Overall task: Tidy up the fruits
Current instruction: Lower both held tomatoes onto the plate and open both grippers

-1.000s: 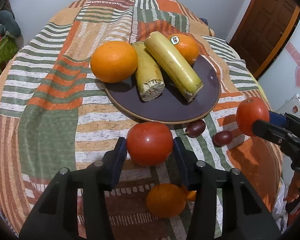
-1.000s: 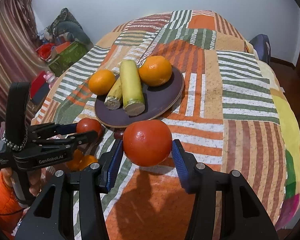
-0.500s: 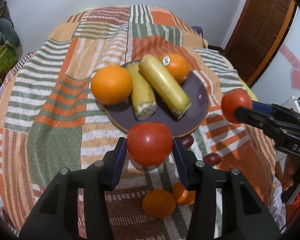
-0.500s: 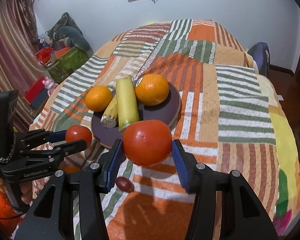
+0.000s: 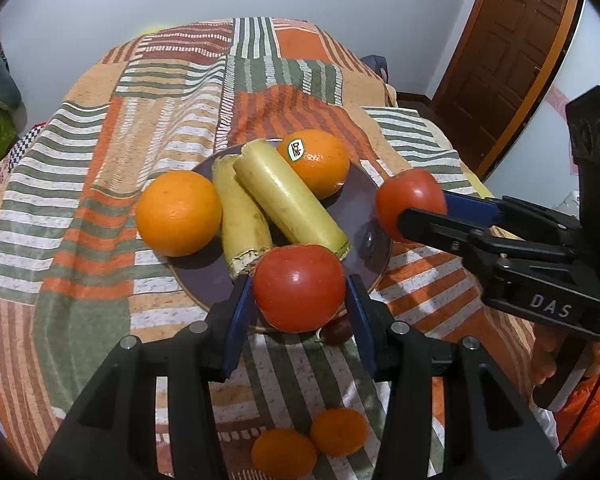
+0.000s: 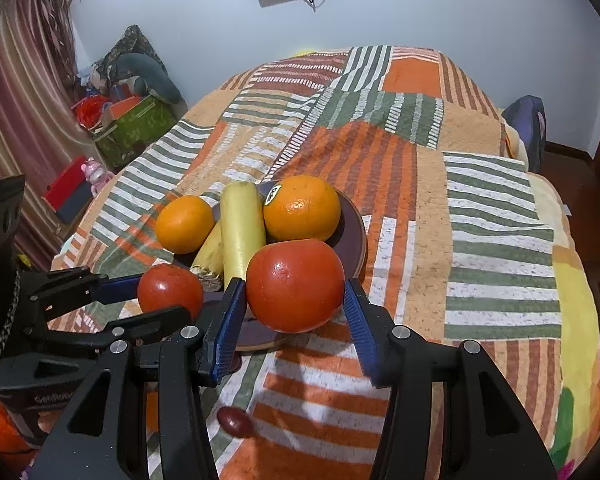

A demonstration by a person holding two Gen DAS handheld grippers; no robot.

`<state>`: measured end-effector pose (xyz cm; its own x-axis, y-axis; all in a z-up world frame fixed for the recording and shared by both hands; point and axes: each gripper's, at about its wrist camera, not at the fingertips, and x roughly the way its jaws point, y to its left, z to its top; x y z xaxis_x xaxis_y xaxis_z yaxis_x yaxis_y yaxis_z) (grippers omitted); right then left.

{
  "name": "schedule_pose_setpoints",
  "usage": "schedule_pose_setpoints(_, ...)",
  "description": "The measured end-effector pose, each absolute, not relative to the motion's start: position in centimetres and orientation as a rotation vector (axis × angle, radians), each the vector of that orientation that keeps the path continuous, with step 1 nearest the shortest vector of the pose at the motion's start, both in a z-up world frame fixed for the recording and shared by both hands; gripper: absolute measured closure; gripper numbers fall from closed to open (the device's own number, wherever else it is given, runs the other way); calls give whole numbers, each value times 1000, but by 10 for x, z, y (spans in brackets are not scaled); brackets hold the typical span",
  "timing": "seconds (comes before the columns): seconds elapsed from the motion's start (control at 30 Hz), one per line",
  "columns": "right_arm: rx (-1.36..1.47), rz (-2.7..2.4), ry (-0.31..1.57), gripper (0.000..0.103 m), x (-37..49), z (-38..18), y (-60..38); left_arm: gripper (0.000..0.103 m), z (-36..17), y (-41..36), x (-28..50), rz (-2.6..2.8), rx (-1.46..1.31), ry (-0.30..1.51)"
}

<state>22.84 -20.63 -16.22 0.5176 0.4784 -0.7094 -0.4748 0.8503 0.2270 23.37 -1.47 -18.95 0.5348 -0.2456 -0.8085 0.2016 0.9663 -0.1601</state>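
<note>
A dark round plate lies on the striped patchwork cover. On it are two oranges and two yellow banana pieces. My left gripper is shut on a red tomato held over the plate's near rim. My right gripper is shut on another red tomato, held above the plate's right edge; it also shows in the left wrist view.
Two small tangerines lie on the cover near me. A dark grape lies near the plate, another by its rim. Boxes and clutter stand left of the bed; a wooden door is at right.
Both grippers have lifted and carried their tomatoes forward, from the cover in front of the plate to over its near and right edges.
</note>
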Motion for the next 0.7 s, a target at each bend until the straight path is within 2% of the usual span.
schedule_pose_setpoints(0.7,-36,572,897,55,255,-189,-189,56,-212,-15,254,-268,-75,1025)
